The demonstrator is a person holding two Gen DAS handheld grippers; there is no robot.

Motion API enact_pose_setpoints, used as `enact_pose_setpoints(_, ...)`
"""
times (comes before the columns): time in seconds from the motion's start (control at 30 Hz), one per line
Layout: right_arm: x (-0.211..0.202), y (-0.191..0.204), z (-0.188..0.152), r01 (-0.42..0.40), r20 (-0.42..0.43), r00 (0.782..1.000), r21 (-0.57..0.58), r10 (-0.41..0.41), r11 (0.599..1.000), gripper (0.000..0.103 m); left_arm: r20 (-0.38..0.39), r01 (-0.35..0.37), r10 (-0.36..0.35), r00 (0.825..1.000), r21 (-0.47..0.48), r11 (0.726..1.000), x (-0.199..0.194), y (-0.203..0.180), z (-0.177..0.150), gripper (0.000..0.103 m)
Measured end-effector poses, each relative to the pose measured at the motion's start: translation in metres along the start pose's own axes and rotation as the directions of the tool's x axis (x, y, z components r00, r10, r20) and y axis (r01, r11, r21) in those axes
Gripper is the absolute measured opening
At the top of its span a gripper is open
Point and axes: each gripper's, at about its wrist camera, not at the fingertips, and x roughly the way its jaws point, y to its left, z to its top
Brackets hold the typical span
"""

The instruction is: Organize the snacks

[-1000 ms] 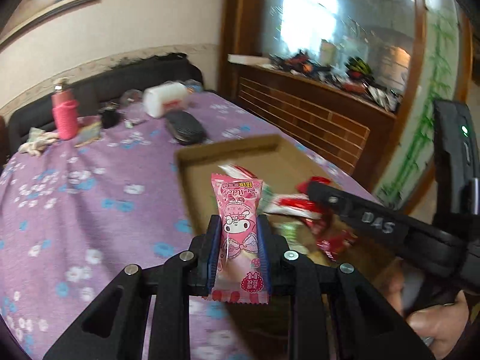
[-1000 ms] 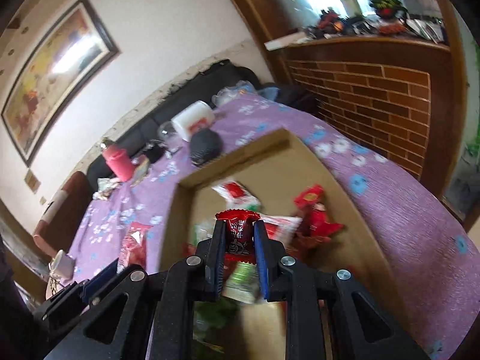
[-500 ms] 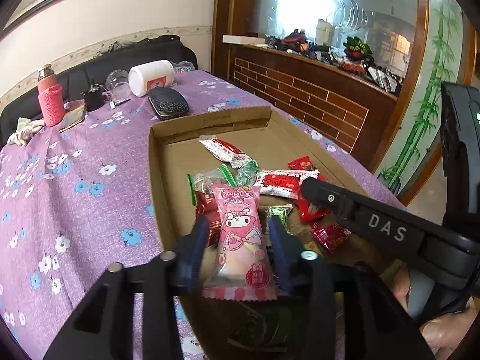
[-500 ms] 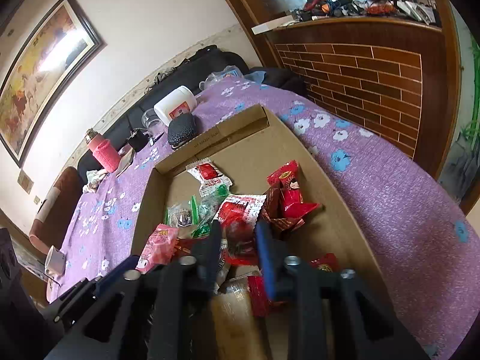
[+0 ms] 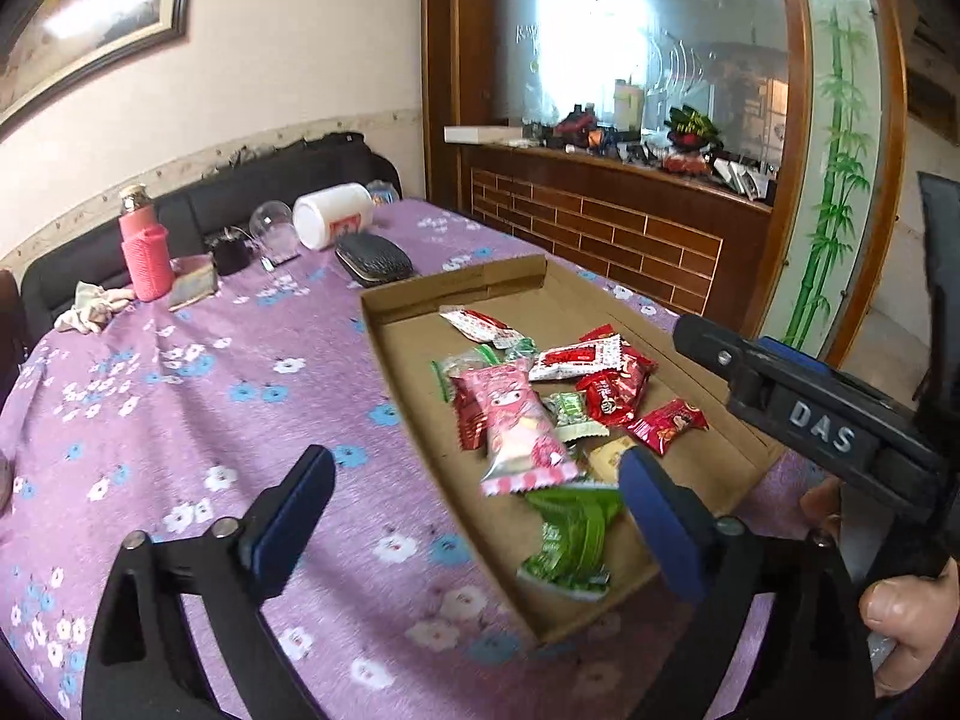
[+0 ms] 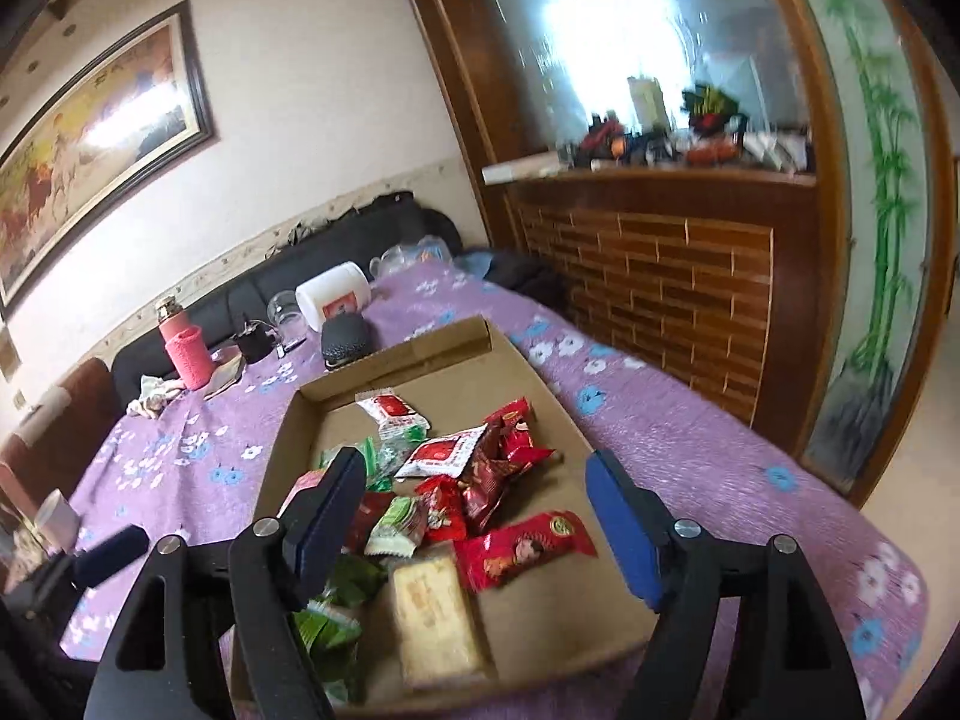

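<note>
A shallow cardboard tray (image 5: 456, 282) (image 6: 396, 360) on the purple table holds several wrapped snacks in red, green and white. A pink cartoon packet (image 5: 519, 438) lies loose on the pile, below and ahead of my left gripper (image 5: 474, 516). Its jaws are opening wide, and the pads touch nothing. My right gripper (image 6: 480, 516) hangs over the tray's near end, jaws also opening and holding nothing. A small red packet (image 6: 441, 507) rests on the heap under it. In the left wrist view the right gripper (image 5: 810, 420) reaches in from the right, held by a hand (image 5: 906, 618).
On the flowered purple tablecloth (image 5: 180, 390) behind the tray stand a pink bottle (image 5: 144, 252), a white jar (image 5: 333, 216) on its side, a glass and a black case (image 5: 372, 252). A dark sofa runs along the back. A brick-patterned wooden counter (image 6: 660, 276) stands to the right.
Both grippers have gone from shut to wide open. The pink packet left the left jaws and the red one left the right jaws. Both now lie in the tray, and both grippers have drawn back.
</note>
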Motion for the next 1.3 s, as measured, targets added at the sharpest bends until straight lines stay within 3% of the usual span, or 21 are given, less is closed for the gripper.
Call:
enact_pose_setpoints(0.07, -0.007, 0.006, -0.003, 0.034, 0.02, 0.999, -0.015, -0.033, 0.999, 0.094, 0.006, -0.033, 0.033, 0.999, 0.003, 0.999, -0.001, 0.004, -0.003, 0.103)
enact_pose_setpoints(0.17, -0.013, 0.015, -0.01, 0.064, 0.034, 0.997, -0.028, -0.063, 0.998, 0.095, -0.003, -0.098, 0.098, 0.995, -0.018, 0.995, 0.0, 0.015, -0.007, 0.103)
enact_pose_setpoints(0.3, -0.004, 0.019, -0.017, 0.109, -0.021, 0.994, -0.036, -0.11, 0.993, 0.099, -0.104, -0.159, 0.152, 0.983, -0.063, 0.985, 0.013, 0.031, -0.007, 0.103)
enact_pose_setpoints(0.47, -0.004, 0.014, -0.02, 0.144, -0.036, 0.989, -0.014, -0.145, 0.989, 0.099, -0.146, -0.153, 0.136, 0.98, -0.11, 0.982, 0.019, 0.042, -0.008, 0.103)
enact_pose_setpoints(0.63, -0.003, 0.017, -0.02, 0.156, -0.047, 0.986, -0.029, -0.158, 0.987, 0.099, -0.186, -0.19, 0.168, 0.968, -0.104, 0.976, 0.023, 0.042, -0.006, 0.103)
enact_pose_setpoints(0.93, -0.004, 0.016, -0.02, 0.142, -0.042, 0.989, -0.021, -0.143, 0.99, 0.099, -0.179, -0.258, 0.244, 0.953, -0.061, 0.964, 0.021, 0.035, -0.008, 0.103)
enact_pose_setpoints(1.3, -0.003, 0.016, -0.02, 0.139, -0.044, 0.989, -0.021, -0.139, 0.99, 0.099, -0.176, -0.27, 0.259, 0.95, -0.045, 0.962, 0.02, 0.032, -0.009, 0.103)
